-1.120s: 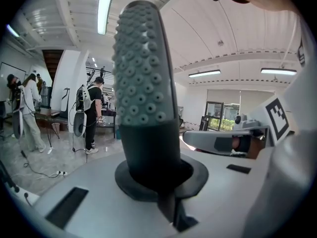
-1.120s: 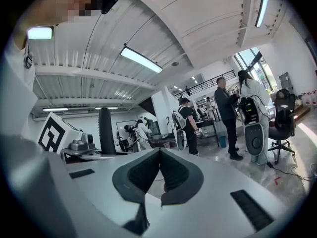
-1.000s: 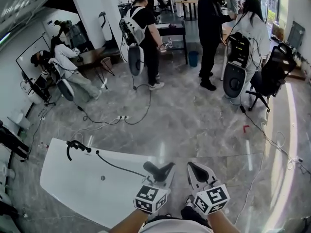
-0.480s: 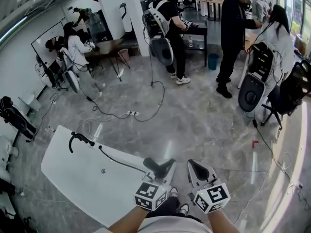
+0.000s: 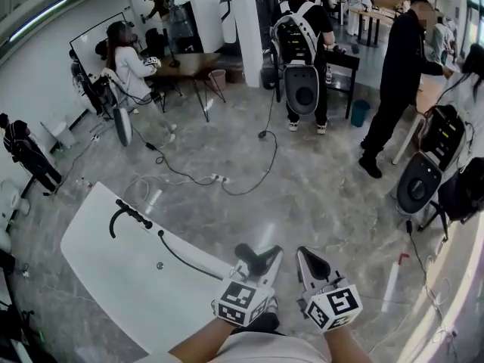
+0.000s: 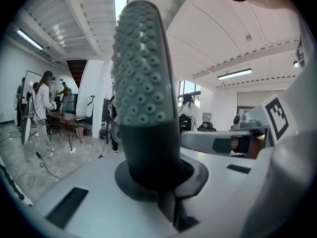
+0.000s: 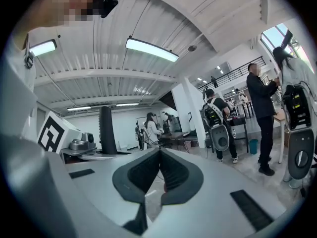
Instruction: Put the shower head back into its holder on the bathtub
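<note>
A white bathtub [image 5: 106, 274] lies on the floor at the lower left of the head view. On its rim stands a black curved fitting [image 5: 127, 213], and a thin dark hose [image 5: 185, 262] runs from there to the shower head [image 5: 248, 252]. My left gripper [image 5: 265, 265] is shut on the shower head, held above the tub's right end. In the left gripper view the head [image 6: 143, 78] stands upright, its nozzle face toward the camera. My right gripper [image 5: 311, 267] hovers beside it, shut and empty, its pads [image 7: 166, 167] pressed together.
Several people stand or sit with equipment around the far floor. A cable and power strip [image 5: 219, 178] lie on the tiles beyond the tub. A table [image 5: 189, 63] is at the back, with a blue bin [image 5: 360, 112] to its right. A white tube [image 5: 392, 278] lies at the right.
The head view has swung left, so the people and furniture slid right in the picture. Both grippers travelled along side by side, the left still shut on the shower head.
</note>
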Demonstrator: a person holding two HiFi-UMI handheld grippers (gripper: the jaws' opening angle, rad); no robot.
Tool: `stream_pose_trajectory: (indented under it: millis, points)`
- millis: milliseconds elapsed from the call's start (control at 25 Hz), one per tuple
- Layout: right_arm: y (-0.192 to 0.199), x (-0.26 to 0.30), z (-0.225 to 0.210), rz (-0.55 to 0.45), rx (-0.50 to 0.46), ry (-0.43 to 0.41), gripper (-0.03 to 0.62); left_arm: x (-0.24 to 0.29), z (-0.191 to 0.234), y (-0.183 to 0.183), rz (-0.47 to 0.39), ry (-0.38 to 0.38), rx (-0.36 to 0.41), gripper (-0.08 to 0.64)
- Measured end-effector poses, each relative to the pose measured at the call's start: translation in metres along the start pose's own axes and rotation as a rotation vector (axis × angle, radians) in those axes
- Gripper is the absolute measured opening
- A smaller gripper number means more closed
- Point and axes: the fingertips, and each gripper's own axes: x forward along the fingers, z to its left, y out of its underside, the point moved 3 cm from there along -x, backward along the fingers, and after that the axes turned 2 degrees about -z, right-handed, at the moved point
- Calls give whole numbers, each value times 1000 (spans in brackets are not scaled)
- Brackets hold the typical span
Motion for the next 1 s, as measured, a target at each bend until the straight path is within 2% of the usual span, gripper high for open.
stream_pose_trajectory:
  millis: [240, 480, 760, 1000]
  points:
    - [-5, 57, 2, 24, -6, -55, 14, 13, 47, -11, 0, -40, -13, 18]
    - [-6, 109, -22, 43, 6, -140, 14, 44, 82, -16, 10, -115, -22, 18]
    - [-12, 190, -49, 104, 16, -314, 14, 83, 145, -30, 11, -294, -64, 18]
    - [-30, 256, -78, 153, 0, -487, 14, 113, 190, -53, -20, -483, -103, 18]
